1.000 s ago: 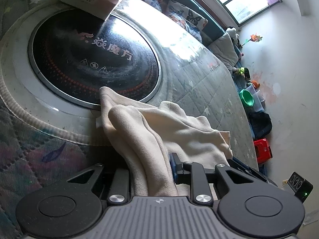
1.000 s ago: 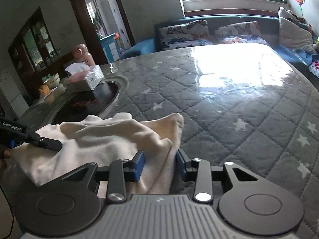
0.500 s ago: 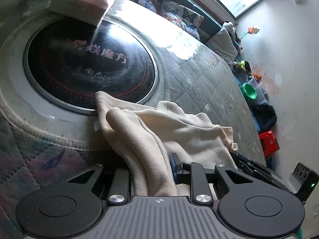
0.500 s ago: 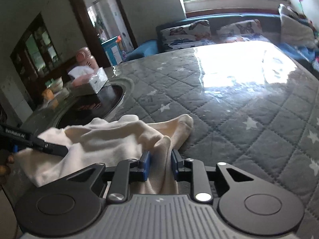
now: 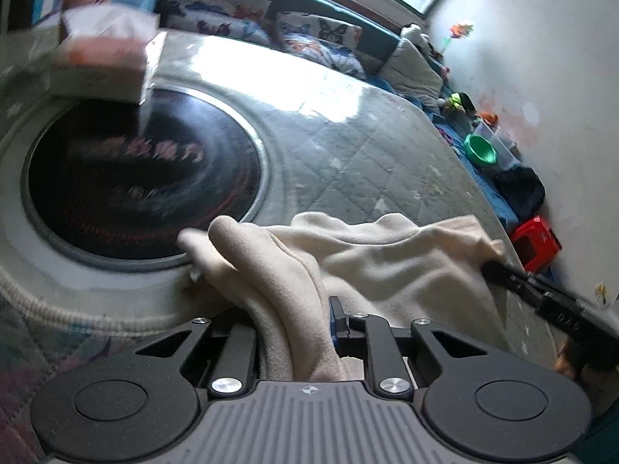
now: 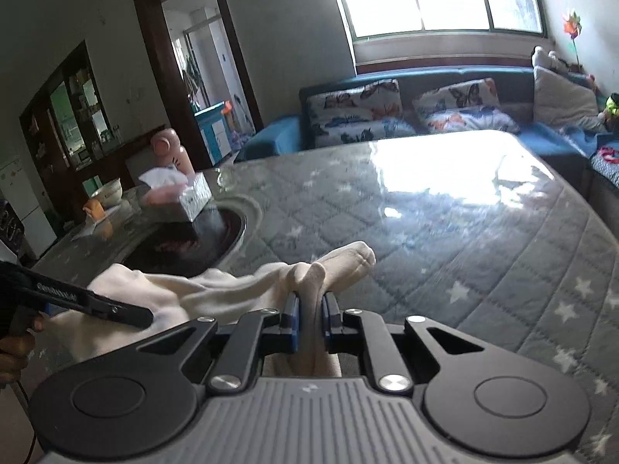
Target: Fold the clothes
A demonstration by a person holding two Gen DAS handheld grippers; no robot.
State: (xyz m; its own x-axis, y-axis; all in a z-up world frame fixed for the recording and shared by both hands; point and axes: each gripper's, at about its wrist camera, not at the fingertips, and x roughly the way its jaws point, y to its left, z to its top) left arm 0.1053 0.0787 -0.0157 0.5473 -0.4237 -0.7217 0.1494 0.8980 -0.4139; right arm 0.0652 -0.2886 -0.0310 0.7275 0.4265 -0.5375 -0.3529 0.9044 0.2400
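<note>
Here the cream-coloured fleece garment point(image 5: 390, 266) lies bunched near the edge of the grey quilted star-patterned table cover point(image 6: 445, 232), one end spilling just over the rim of the round black glass cooktop point(image 5: 143, 185) set into the table. The left gripper point(image 5: 298, 332) has a thick fold of the fleece running between its fingers, its jaws closing onto the cloth. The right gripper point(image 6: 309, 317) pinches another fold between its blue pads point(image 6: 294, 323), its jaws likewise closing tight on the fabric; in the left wrist view its black finger point(image 5: 541, 294) reaches into the garment's far side, and in the right wrist view the left gripper's black finger presses into the cloth from the left. A white and pink tissue box point(image 6: 178, 195) sits at the far rim of the cooktop. Beyond the table stands a blue sofa point(image 6: 503, 77) with butterfly-print cushions point(image 6: 356, 112).
</note>
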